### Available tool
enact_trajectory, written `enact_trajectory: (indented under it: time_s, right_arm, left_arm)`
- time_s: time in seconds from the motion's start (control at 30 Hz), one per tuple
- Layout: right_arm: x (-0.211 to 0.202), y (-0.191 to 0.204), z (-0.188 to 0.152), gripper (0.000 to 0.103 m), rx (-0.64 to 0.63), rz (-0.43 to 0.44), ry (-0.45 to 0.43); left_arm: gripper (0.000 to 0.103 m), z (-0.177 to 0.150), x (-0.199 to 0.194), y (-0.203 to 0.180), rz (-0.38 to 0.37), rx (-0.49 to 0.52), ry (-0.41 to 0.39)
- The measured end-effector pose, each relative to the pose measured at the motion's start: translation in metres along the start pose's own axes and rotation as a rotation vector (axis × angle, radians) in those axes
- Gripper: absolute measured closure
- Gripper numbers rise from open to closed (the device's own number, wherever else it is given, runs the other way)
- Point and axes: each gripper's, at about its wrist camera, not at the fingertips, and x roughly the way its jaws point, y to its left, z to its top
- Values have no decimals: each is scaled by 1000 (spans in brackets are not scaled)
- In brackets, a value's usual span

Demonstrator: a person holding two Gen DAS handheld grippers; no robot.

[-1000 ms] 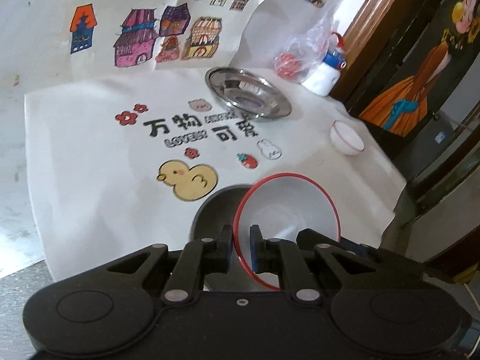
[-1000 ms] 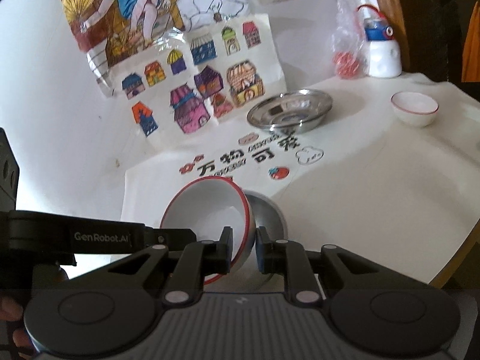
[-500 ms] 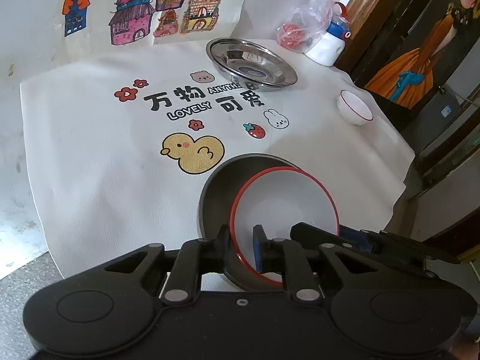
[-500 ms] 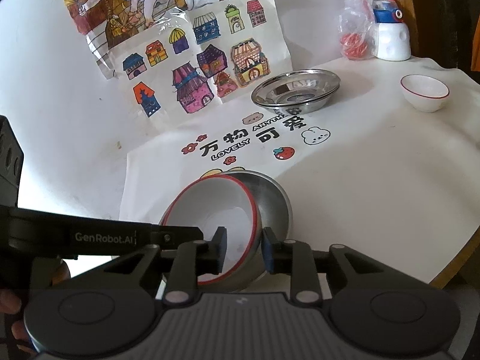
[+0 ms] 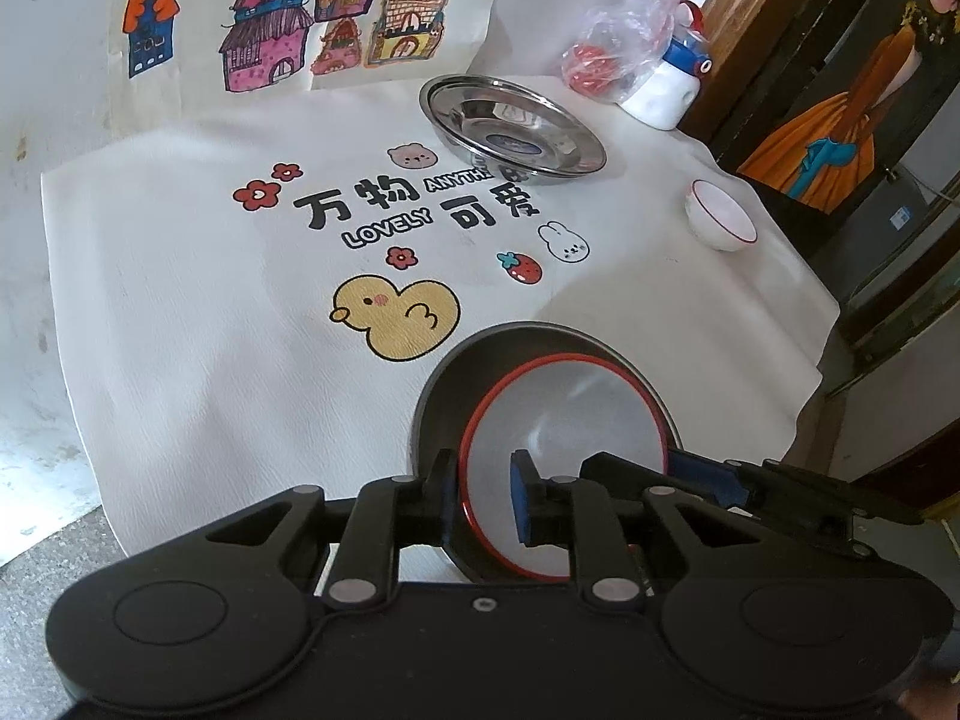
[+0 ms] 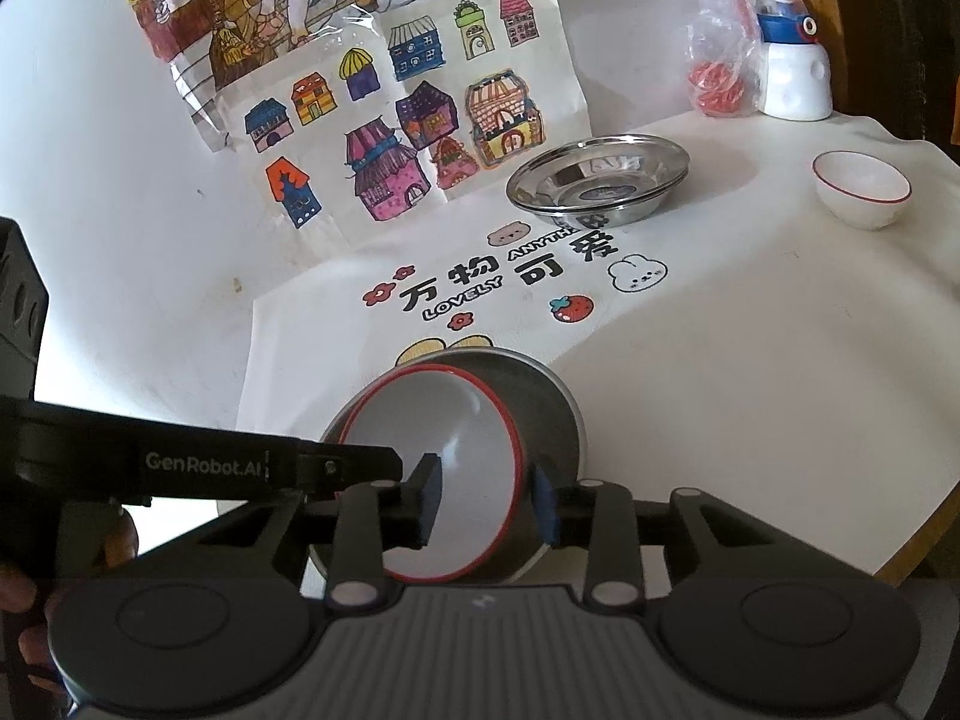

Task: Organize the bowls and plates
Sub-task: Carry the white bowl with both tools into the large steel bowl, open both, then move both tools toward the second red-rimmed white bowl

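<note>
A white bowl with a red rim (image 5: pixel 564 438) (image 6: pixel 438 438) lies tilted inside a grey steel bowl (image 5: pixel 444 384) (image 6: pixel 552 414) near the front of the white printed cloth (image 5: pixel 180 300). My left gripper (image 5: pixel 483 498) straddles the near left rim of the white bowl. Its jaws are opening, and a gap shows at the inner pad. My right gripper (image 6: pixel 486 501) straddles the bowl's right rim. Its jaws are opening too, with both pads clear of the rim. A smaller red-rimmed bowl (image 5: pixel 720 222) (image 6: pixel 861 189) stands alone at the right. Steel plates (image 5: pixel 513 129) (image 6: pixel 597 180) are stacked at the back.
A plastic bag with something red inside (image 5: pixel 600 60) and a white and blue bottle (image 5: pixel 666 90) stand at the back right corner. Coloured drawings (image 6: pixel 408 144) hang on the wall behind. The table edge (image 6: pixel 918 546) drops off close on the right.
The red-rimmed bowl went from being held up by both grippers to resting in the steel bowl. Both pairs of jaws have widened off its rim.
</note>
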Motion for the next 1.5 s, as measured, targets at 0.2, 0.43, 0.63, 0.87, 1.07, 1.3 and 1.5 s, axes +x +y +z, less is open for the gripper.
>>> enact_trajectory:
  time_s: [0.2, 0.43, 0.63, 0.87, 1.07, 1.3, 1.5]
  right_arm:
    - [0, -1, 2, 58, 2, 8, -7]
    - [-4, -3, 5, 49, 7, 12, -38]
    - [-13, -7, 7, 39, 15, 35, -68]
    - [-36, -16, 10, 21, 20, 15, -169]
    - [-46, -44, 14, 9, 76, 8, -244]
    - [-51, -92, 22, 0, 124, -35, -330]
    - [-50, -147, 40, 0, 172, -154, -357]
  left_arm:
    - [82, 2, 1, 2, -2, -7, -1]
    - [81, 4, 1, 4, -6, -21, 1]
    - [79, 7, -1, 7, -17, -40, -8]
    - [71, 13, -10, 8, -34, -59, -43]
    - [40, 24, -15, -2, -11, -25, -120]
    - [21, 49, -12, -27, 0, 39, -205]
    - [11, 79, 16, -68, 16, 120, -210]
